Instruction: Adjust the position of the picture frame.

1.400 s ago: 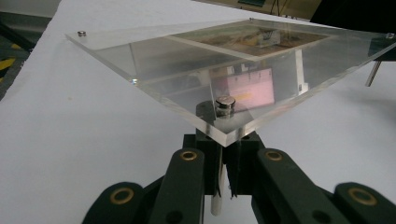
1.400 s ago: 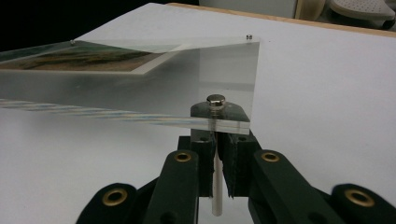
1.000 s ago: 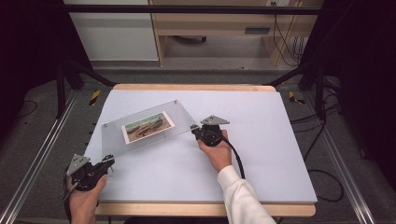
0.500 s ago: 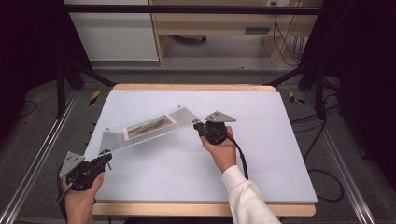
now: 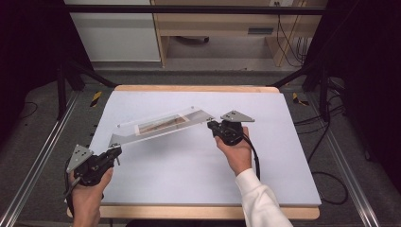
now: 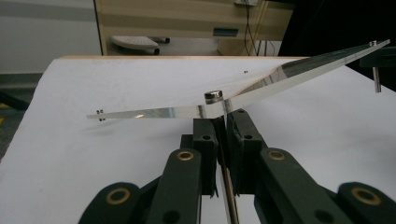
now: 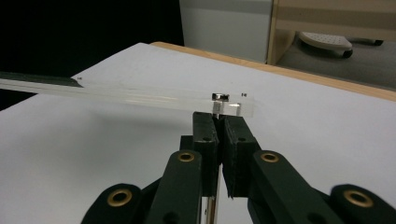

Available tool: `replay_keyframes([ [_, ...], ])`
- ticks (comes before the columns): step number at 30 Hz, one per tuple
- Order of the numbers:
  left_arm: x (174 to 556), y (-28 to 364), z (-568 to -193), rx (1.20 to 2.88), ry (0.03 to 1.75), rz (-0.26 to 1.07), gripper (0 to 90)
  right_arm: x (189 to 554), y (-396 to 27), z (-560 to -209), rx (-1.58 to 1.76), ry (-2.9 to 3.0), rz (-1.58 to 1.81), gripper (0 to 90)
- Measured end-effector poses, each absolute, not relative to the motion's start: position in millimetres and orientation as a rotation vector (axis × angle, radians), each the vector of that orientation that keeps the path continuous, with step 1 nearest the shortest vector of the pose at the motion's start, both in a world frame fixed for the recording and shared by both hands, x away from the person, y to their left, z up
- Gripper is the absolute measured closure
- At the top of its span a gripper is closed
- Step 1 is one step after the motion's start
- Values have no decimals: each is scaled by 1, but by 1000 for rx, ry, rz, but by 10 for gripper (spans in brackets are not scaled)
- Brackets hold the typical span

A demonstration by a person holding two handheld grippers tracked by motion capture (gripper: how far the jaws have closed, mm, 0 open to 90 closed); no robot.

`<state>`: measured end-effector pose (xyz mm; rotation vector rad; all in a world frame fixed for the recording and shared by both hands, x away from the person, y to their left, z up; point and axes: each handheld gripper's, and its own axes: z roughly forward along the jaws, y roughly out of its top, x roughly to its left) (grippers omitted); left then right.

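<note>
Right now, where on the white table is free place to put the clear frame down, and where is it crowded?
The white table is bare to the right of the right gripper, and along the far edge. The near middle, between the two forearms, is bare too. The crowded part runs from the left gripper to the right one, under the lifted clear frame.

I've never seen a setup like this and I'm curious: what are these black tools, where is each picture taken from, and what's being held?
A person holds a hand tool with two black jaws in each hand: the left gripper and right gripper. One picture looks down from above the white table; the other two come from cameras riding on each gripper. Between them they hold a clear frame with a photo inside, each shut on a corner post, lifted off the table and tilted.
</note>
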<state>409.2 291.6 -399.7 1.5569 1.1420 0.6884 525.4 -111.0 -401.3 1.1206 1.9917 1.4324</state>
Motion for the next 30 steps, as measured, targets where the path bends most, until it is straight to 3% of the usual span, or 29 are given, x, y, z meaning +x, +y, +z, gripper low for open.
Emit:
replay_keyframes([
  [15,445,239,-384,1608,980,595,814,490,-181,-384,1220,1836,1364,844],
  [30,478,200,-382,1662,876,533,813,481,-221,-394,1306,1743,1314,840],
])
